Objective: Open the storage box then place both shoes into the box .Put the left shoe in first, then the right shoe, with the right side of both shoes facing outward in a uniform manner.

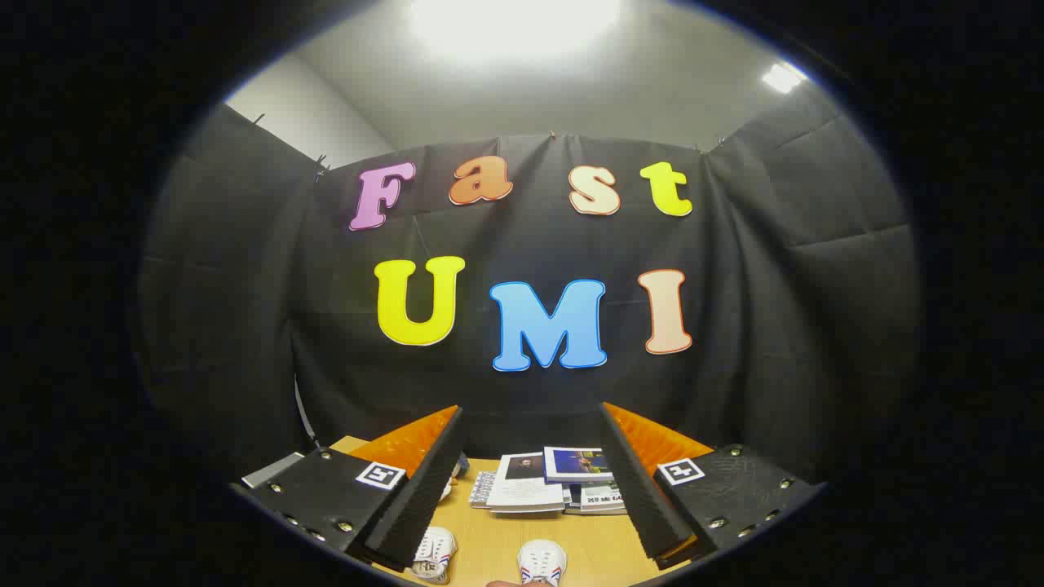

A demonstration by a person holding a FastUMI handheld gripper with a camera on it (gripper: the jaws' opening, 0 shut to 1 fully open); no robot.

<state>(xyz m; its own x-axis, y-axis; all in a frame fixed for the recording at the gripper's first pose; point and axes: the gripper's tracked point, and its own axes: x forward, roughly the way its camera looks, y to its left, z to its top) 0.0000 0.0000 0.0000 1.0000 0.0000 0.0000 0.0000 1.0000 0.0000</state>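
Inspection finding: the hand-held gripper (534,456) is raised and level, aimed at the booth wall rather than down at the work, with its fingers (424,481) spread wide and nothing between them. This reads as a ready or transit posture, not a grasp.

Two white shoes rest on the counter (497,538) close beneath the fingers. One shoe (433,554) sits partly under the left finger; the other shoe (541,562) lies in the gap between the fingers. Which is the left shoe and which the right cannot be told, as just the toe ends show.

A stack of booklets (542,481) lies on the counter beyond the shoes, just ahead of the fingertips.

Judgement: no shoe is held or boxed; the task appears at its start.
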